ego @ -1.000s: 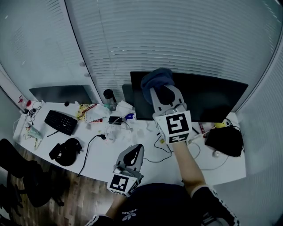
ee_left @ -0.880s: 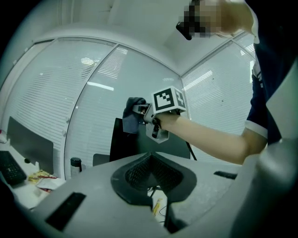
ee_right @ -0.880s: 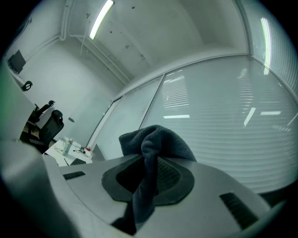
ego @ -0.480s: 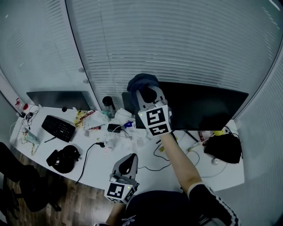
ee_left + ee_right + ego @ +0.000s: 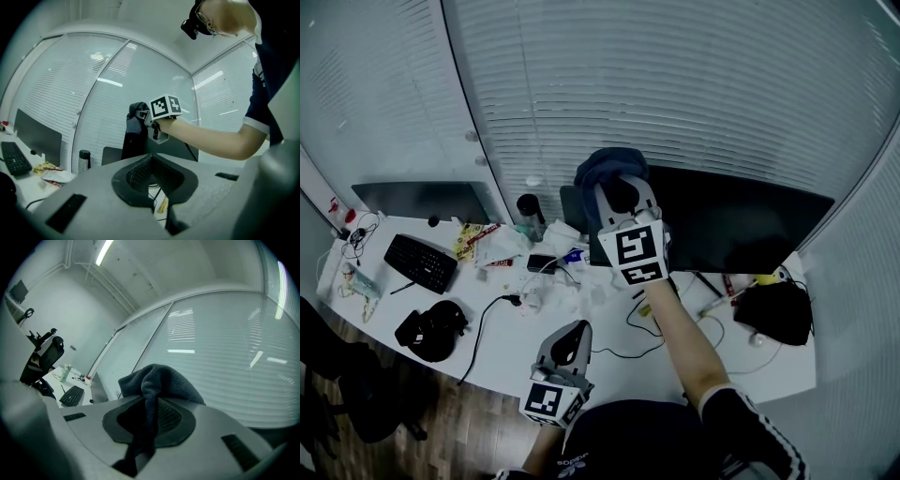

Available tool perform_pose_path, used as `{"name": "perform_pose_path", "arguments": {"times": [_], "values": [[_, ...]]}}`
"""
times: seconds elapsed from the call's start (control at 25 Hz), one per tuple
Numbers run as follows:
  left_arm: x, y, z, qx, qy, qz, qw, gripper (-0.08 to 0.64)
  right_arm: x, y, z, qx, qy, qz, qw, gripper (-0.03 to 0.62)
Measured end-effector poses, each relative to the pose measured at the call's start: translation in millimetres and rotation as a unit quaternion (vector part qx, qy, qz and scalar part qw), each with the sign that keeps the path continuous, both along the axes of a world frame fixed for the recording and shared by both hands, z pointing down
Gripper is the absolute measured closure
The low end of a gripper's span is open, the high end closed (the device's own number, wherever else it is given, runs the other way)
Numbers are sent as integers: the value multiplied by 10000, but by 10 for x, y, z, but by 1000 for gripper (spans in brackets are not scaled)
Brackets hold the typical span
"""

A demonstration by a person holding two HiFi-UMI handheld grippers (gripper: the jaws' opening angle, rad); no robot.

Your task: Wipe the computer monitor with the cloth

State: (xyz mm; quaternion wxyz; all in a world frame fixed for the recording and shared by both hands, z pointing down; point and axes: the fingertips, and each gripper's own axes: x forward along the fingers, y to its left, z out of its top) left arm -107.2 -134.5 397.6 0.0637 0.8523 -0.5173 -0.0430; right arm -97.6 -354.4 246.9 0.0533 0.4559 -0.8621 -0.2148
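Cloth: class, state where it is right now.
Near the centre of the head view, the cloth is clamped in the jaws of the right gripper, held up at the top left corner of the large monitor.

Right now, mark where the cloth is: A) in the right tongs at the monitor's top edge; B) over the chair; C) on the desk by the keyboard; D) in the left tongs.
A: the cloth is pinched between the right tongs, up at the monitor's top left corner.
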Motion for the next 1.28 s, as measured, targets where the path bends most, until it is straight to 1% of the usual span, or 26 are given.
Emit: {"name": "perform_pose_path", "arguments": {"times": [0.16, 0.32, 0.48, 0.6, 0.72, 1.04, 1.28], "values": [[15, 11, 22, -58, -62, -12, 10000, 555, 56, 25, 4, 56, 115, 23, 9999, 545], [112, 20, -28, 1, -146, 88, 9999, 555, 253, 24, -18, 123, 207, 181, 9995, 545], [209, 69, -7, -93, -250, 99, 9996, 555, 485, 27, -36, 190, 184, 355, 9990, 546], [336, 112, -34, -51, -300, 131, 9995, 555, 679, 37, -39, 154, 107, 441, 9989, 545], [463, 153, -54, -103, -344, 109, 9993, 555, 890, 41, -41, 126, 33, 503, 9986, 545], [962, 245, -73, -125, -363, 332, 9987, 555, 1527, 35, -41, 69, -137, 723, 9973, 546], [1290, 295, -51, -134, -370, 369, 9985, 555, 2019, 34, -3, -9, -246, 908, 9956, 545]]}}
